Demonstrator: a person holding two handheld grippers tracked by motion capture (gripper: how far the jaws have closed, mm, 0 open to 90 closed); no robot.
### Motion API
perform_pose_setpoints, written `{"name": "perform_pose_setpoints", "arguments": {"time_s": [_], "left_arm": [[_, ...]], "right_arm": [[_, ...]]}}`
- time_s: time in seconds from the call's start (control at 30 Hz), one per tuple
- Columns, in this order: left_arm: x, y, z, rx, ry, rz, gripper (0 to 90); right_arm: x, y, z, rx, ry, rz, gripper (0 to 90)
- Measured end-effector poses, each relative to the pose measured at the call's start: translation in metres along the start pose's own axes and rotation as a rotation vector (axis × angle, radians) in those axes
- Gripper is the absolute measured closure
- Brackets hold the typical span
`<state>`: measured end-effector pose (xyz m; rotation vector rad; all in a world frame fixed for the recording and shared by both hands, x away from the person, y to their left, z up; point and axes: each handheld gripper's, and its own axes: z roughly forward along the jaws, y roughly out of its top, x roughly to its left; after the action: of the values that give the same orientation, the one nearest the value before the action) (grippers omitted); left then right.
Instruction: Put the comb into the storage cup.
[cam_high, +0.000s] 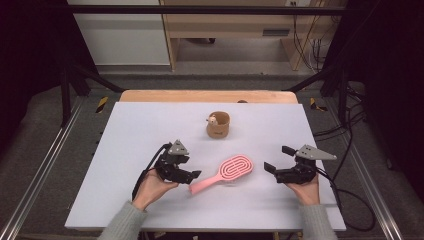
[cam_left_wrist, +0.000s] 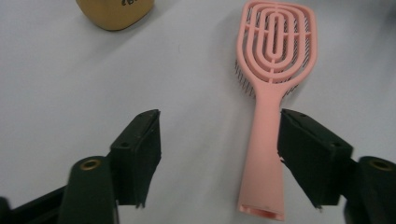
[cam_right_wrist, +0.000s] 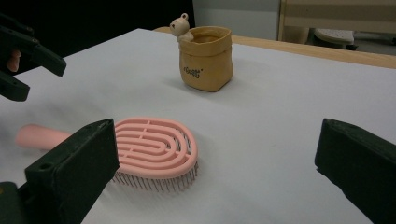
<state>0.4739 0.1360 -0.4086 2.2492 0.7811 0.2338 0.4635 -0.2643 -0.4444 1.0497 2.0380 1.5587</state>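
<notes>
White-topped table on a wooden base, black frame rails at either side, pale cabinets and a tangle of cables behind.

From the high view: pink hairbrush lying flat near the middle of the table, bristles down, oval head toward the right and far side, handle slanting toward the near left. Left gripper held in a hand at the handle's end, jaws apart, tips just beside the handle tip — whether touching it, cannot tell from here. Right gripper held well off to the right of the brush head, jaws spread, nothing between them. Tan pouch-shaped holder with a small bear figure at its rim, standing upright beyond the brush, apart from it.

From the left gripper view: hairbrush running up from the bottom edge, handle lying between the two black jaws but hard against the right-hand one, a wide gap to the left-hand one. Released, not clamped — handle resting on the table. Bottom of the tan holder at the top left.

From the right gripper view: own jaws standing wide at the lower corners, bare white surface between them. Hairbrush ahead at the left, head nearest, bristles pressed to the table, handle pointing away toward the left gripper, seen dark at the left edge above the handle. Tan holder beyond, upright, bear peering over its rim.
</notes>
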Motion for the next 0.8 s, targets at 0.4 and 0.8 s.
{"name": "perform_pose_setpoints", "arguments": {"time_s": [0.4,0.8], "left_arm": [[-0.007,0.011,0.005,0.029,-0.003,0.027,0.0],[-0.013,0.019,0.014,0.074,-0.023,0.060,0.0]], "right_arm": [[0.000,0.000,-0.001,-0.005,-0.003,0.001,0.1],[0.000,0.001,-0.001,-0.006,-0.003,0.001,0.1]]}}
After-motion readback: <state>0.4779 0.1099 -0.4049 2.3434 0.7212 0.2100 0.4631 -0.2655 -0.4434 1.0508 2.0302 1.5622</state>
